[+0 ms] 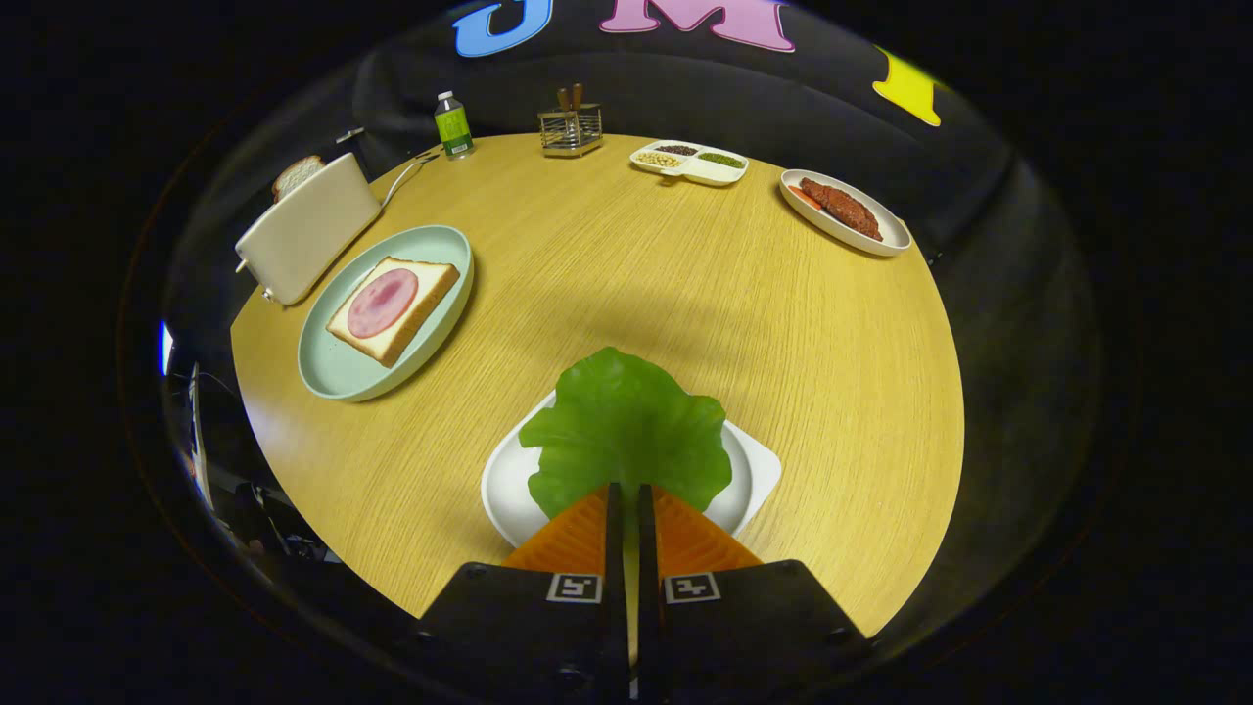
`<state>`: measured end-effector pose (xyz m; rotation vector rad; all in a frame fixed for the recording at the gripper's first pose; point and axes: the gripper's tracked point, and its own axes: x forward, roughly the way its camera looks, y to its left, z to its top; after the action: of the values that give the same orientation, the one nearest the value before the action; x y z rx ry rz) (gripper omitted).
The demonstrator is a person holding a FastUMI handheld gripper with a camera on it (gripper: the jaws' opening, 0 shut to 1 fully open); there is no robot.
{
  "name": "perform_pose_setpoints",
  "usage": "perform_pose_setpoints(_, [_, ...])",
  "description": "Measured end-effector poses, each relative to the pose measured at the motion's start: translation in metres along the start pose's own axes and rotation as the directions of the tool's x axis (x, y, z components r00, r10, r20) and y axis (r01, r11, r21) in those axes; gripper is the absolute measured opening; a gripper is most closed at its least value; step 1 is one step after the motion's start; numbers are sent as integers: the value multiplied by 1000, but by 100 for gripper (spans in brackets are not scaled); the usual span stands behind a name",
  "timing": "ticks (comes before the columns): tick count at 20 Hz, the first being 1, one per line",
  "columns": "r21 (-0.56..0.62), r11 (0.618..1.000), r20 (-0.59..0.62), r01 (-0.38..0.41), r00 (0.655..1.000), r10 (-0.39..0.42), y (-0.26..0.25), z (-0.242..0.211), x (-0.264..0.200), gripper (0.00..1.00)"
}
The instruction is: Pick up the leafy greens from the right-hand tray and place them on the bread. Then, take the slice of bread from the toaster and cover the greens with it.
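Observation:
A green lettuce leaf spreads out just ahead of my gripper, whose two fingers are pressed together on the leaf's near stem edge. The leaf hangs over a white square tray beneath it. Beyond and to the left, a slice of bread topped with a round pink slice of ham lies on a pale green plate. A cream toaster stands behind that plate, with a second slice of bread sticking up from its slot.
On the round wooden table, the far edge holds a small green-labelled bottle, a wire utensil holder, a divided white dish of beans and an oval plate with meat. A cord runs from the toaster.

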<state>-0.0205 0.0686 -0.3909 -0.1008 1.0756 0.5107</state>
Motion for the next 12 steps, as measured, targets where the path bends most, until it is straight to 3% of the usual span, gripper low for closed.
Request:
perform_pose_setpoints(6, [1,1000,106,-22,994,21,21,35,-41,8])
perform_pose_setpoints(12, [-88,993,206,-78,974,95,86,95,-73,8])
